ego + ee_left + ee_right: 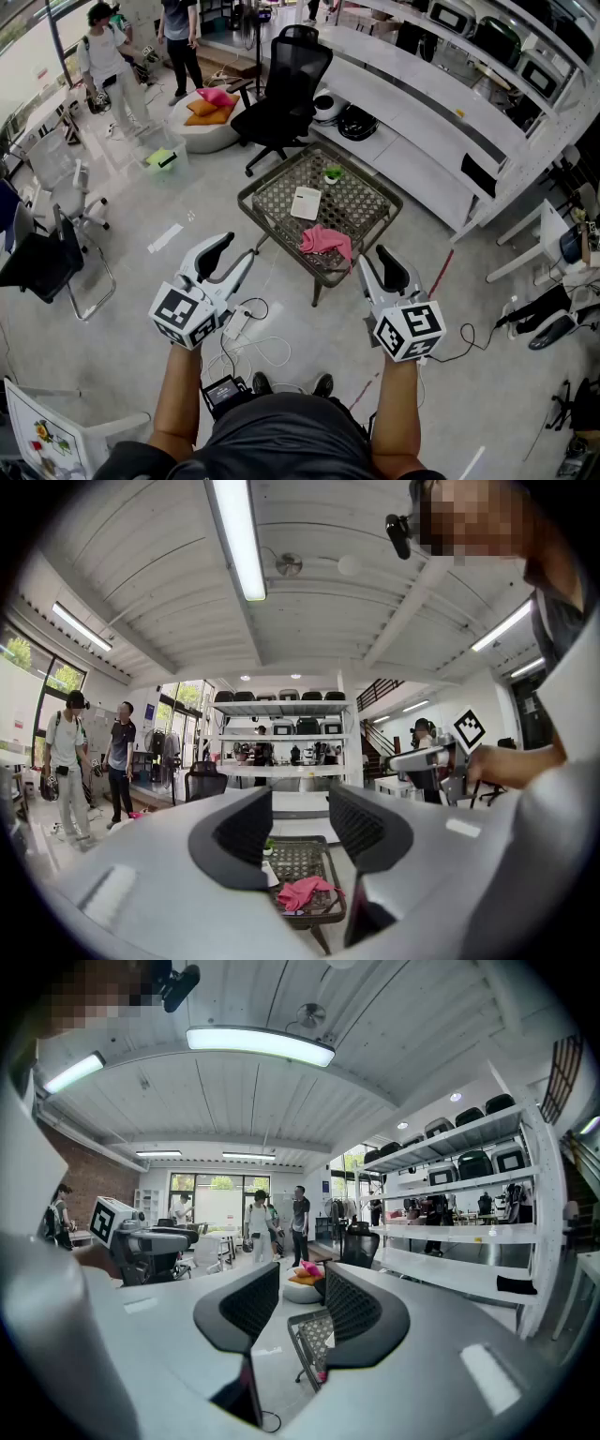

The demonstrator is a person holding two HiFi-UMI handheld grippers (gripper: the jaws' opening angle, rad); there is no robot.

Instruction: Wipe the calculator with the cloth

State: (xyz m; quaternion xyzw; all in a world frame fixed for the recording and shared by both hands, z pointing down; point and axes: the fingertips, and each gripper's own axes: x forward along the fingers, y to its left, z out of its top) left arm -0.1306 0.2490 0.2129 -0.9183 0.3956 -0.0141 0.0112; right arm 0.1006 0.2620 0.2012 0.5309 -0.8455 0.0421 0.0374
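Calculator (306, 202) lies on the wire tabletop (367, 199) near the pink cloth (325, 241), well ahead of left gripper (234, 255) and right gripper (378, 268), jaws apart and empty; advise approaching first, then pinching the cloth's bunched middle.

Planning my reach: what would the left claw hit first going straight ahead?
Probably the white shelf beyond. The left claw points roughly level, seemingly passing over the low table. Depth is unclear.
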